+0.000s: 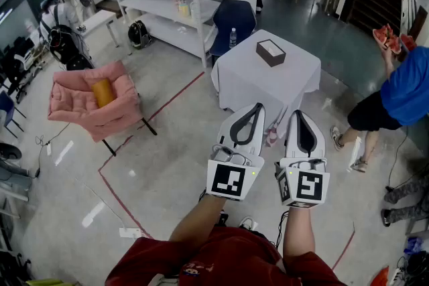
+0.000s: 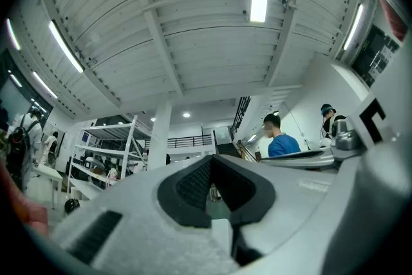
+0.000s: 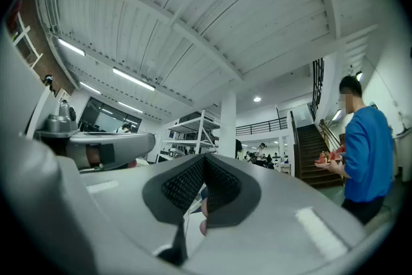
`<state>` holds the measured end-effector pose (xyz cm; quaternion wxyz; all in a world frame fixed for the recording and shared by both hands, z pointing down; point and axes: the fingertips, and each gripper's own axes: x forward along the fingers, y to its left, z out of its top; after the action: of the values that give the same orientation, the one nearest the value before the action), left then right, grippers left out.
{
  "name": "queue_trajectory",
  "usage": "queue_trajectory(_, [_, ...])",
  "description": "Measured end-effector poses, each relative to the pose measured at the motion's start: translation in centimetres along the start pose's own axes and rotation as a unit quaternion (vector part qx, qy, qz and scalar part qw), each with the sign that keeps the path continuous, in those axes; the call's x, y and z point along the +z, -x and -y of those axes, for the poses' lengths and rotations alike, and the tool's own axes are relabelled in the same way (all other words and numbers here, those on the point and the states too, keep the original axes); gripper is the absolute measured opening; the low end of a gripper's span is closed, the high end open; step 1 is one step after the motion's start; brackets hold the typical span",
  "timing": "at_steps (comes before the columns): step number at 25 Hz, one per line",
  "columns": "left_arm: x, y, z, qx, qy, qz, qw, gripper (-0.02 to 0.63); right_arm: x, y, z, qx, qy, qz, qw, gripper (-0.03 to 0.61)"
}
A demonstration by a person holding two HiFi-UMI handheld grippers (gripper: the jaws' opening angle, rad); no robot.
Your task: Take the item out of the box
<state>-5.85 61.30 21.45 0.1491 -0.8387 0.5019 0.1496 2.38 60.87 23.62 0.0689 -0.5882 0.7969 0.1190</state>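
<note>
- The left hand-held gripper point(image 1: 258, 106) was raised in the near middle of the head view. Its jaws were pressed together at the tips and pinched nothing.
- In the left gripper view, its dark meshed pads point(image 2: 193, 183) met at the tip, with only the room visible beyond them.
- The right hand-held gripper point(image 1: 297, 114) was held just beside the left one, on its right. Its jaws were likewise pressed together and empty.
- In the right gripper view, its pads point(image 3: 183, 185) closed to a point in the same way.
- Both hand-held grippers pointed toward the far surface point(image 1: 255, 87) and were well apart from it.
- The surface was draped with a white cloth point(image 1: 295, 80) that hung down its sides.
- The box point(image 1: 271, 52) rested on the far part of the surface, apart from both hand-held grippers. It was dark-sided with a lighter top.
- The item was not distinguishable at this range. The lighter top of the box was possibly its opening or its contents.
- A blue chair point(image 1: 231, 20) stood just beyond the far left edge of the surface, with a bottle point(image 1: 232, 37) near it.
- A white shelving unit point(image 1: 171, 0) stood farther left.
- A pink armchair point(image 1: 87, 107) stood well to the left on the floor point(image 1: 167, 164), carrying an orange cylindrical cushion point(image 1: 102, 93).
- A red line point(image 1: 175, 98) ran across the floor between the armchair and the surface.
- A person in a blue top point(image 1: 405, 87) stood at the right.
</note>
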Motion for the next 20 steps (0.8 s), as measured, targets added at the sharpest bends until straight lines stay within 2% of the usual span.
queue_trajectory(9, [0.2,-0.4,0.6,0.004,-0.006,0.002,1.0000,0.002,0.0,0.0,0.9,0.000,-0.006,0.003,1.000,0.000])
queue_trajectory(20, [-1.2,-2.2,1.4,0.007,-0.008,-0.011,0.9999,0.002,-1.3,-0.7,3.5,0.001,-0.047,0.004,0.999,0.000])
